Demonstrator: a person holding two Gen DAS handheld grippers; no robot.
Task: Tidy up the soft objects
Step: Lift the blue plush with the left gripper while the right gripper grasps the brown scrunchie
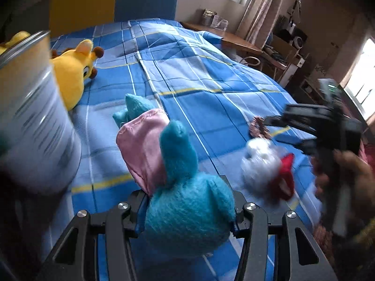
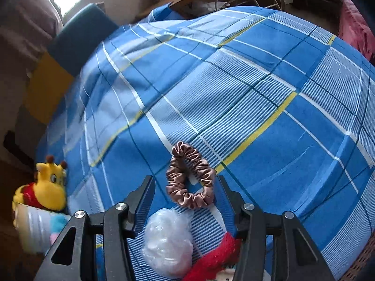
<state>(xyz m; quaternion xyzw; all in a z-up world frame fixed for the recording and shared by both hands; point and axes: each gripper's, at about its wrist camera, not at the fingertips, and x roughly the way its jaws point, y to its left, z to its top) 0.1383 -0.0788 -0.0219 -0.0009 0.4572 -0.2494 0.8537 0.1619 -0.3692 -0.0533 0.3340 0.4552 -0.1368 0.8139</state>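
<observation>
The left gripper (image 1: 188, 213) has its jaws partly closed on a blue plush toy (image 1: 187, 210) – the fuzzy body is squeezed between the pads, and the toy's pink satin ear (image 1: 143, 145) and blue ear stick out ahead of the fingertips. To its left, close by, stands a tin can (image 1: 35, 121); beyond that a yellow giraffe toy (image 1: 75, 75) lies on the blue checked bedspread (image 1: 211, 75).

The right gripper (image 2: 186, 201) is about half open and grips nothing – a brown satin scrunchie (image 2: 189, 178) lies on the bedspread just between and ahead of its fingertips. Nearer its base sit a white fluffy toy (image 2: 167, 241) with a red part (image 2: 215, 257). Far to its left, a yellow bear in red (image 2: 28, 196) sits in the can.
</observation>
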